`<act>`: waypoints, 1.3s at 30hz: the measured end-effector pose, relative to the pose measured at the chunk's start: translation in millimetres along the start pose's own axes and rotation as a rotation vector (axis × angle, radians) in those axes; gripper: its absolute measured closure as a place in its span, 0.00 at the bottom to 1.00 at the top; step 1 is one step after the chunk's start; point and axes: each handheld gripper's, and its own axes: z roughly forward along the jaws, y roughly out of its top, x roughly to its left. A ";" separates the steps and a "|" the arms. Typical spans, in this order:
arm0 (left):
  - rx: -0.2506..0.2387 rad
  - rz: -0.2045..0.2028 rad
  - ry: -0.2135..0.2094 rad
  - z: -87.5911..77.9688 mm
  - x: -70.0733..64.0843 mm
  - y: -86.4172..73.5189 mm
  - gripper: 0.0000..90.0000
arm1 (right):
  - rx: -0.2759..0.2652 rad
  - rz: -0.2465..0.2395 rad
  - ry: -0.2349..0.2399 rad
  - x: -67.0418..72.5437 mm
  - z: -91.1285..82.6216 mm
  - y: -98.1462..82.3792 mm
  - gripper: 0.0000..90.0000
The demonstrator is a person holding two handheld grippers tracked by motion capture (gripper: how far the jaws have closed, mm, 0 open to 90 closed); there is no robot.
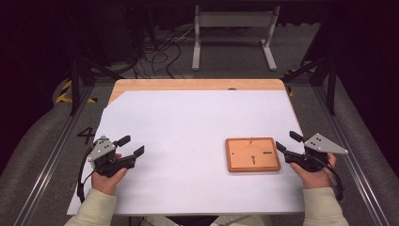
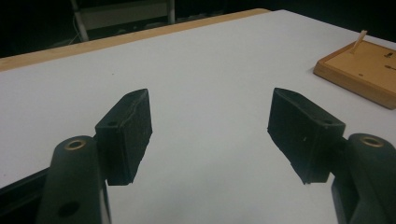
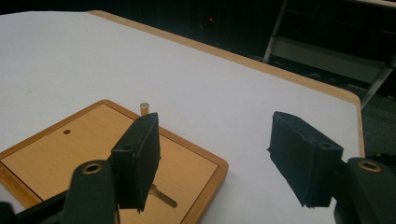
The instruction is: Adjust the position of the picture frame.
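Because the white sheet [image 1: 188, 141] covering the wooden table [image 1: 197, 84] looks smooth and is not visibly fastened, the wooden board [image 1: 252, 154], lying flat at about four o'clock on it, could skate away if a jaw catches its raised rim rather than closing cleanly over it. The right gripper [image 1: 289, 142] sits just beside the board's three o'clock edge with its jaws spread and empty, one of them hanging over the near corner in the right gripper view, so a hasty closing could, in my judgement, tip the board or nudge it sideways. The left gripper [image 1: 131, 145], also spread and holding nothing, rests well apart at about eight o'clock, too far to steady anything. The small peg [image 3: 144, 108] standing at the board's twelve o'clock rim is the likeliest casualty: a sweep across the face could knock it loose. The high view gives the board's full outline and both hands; the right gripper view adds the peg's metallic cap, a small hole [image 3: 67, 131] and a slot [image 3: 164, 196], while the left gripper view shows the peg leaning.
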 end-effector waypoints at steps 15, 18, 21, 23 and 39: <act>0.010 -0.001 0.008 1.4 0.0 -0.7 0.34 | 0.113 0.014 -0.043 -5.2 6.2 6.5 0.48; 0.011 -0.001 0.007 1.6 0.1 -0.8 0.34 | 0.155 0.021 -0.030 -6.9 8.6 5.4 0.54; 0.012 -0.001 0.007 1.8 0.1 -0.8 0.34 | 0.217 0.017 -0.007 -8.1 11.8 5.4 0.75; 0.013 0.000 0.009 1.8 0.0 -0.7 0.34 | 0.254 0.004 -0.014 -7.8 13.4 6.4 0.85; 0.019 -0.003 0.013 2.3 0.3 -1.2 0.34 | 0.482 0.006 -0.020 -6.5 32.7 -4.3 1.00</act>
